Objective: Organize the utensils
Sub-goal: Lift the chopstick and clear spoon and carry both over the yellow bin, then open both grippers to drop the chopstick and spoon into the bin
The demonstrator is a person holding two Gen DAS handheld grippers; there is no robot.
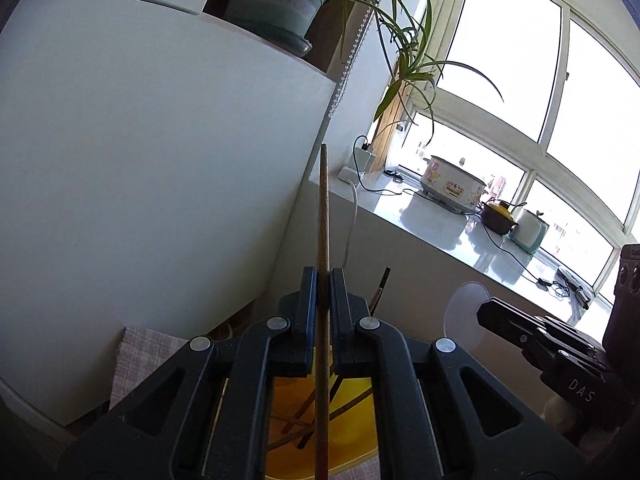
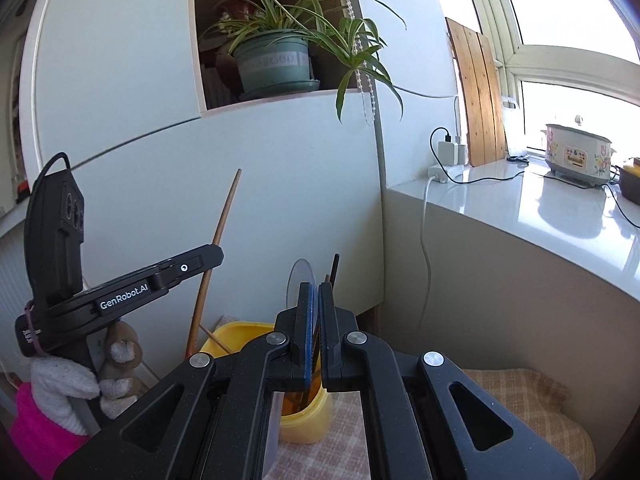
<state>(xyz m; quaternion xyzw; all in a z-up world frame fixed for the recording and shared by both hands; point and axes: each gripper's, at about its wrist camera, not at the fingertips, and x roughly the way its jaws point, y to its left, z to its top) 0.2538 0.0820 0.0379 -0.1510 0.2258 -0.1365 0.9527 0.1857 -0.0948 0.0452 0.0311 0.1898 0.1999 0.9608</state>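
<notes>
Sorting step: left gripper [image 1: 323,280] fingers clamp long brown wooden chopstick [image 1: 322,208] above yellow plastic tub [image 2: 236,334]; right gripper [image 2: 314,296] fingers pinch clear plastic spoon [image 2: 301,280]. Next, probably: separate containers.

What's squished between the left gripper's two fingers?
A long wooden chopstick. The left wrist view shows the left gripper shut on it, its tip poking upward, with the yellow container of more chopsticks below.

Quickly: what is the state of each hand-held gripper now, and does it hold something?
Left hand-held gripper: closed on a long wooden chopstick.
Right hand-held gripper: closed on a thin translucent spoon.
</notes>
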